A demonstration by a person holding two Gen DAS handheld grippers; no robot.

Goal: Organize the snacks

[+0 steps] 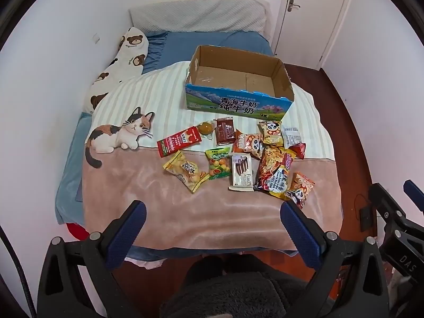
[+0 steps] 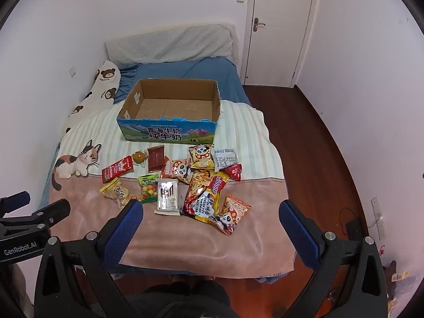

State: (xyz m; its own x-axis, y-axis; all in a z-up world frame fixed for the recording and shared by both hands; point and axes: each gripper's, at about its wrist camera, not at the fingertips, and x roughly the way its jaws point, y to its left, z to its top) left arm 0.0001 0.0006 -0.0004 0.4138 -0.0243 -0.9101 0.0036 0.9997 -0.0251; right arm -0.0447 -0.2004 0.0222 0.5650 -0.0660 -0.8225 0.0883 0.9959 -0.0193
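Several snack packets lie scattered on the bed's blanket, among them a large red and yellow noodle bag (image 1: 273,171) (image 2: 205,194), a white wafer pack (image 1: 241,171) (image 2: 167,194), a red sachet (image 1: 179,141) (image 2: 117,169) and a green candy bag (image 1: 218,164) (image 2: 148,188). Behind them stands an open cardboard milk box (image 1: 238,103) (image 2: 169,132), nothing inside it. My left gripper (image 1: 213,213) hangs open above the blanket's near edge, short of the snacks. My right gripper (image 2: 212,212) is open too, above the near packets, nothing between its fingers.
The blanket (image 1: 127,175) bears a cat picture (image 1: 119,135) on the left. A bear-print pillow (image 1: 116,63) lies along the wall, and a grey pillow (image 2: 172,43) sits at the head. Dark wooden floor (image 2: 318,137) runs right of the bed toward a white door (image 2: 281,26).
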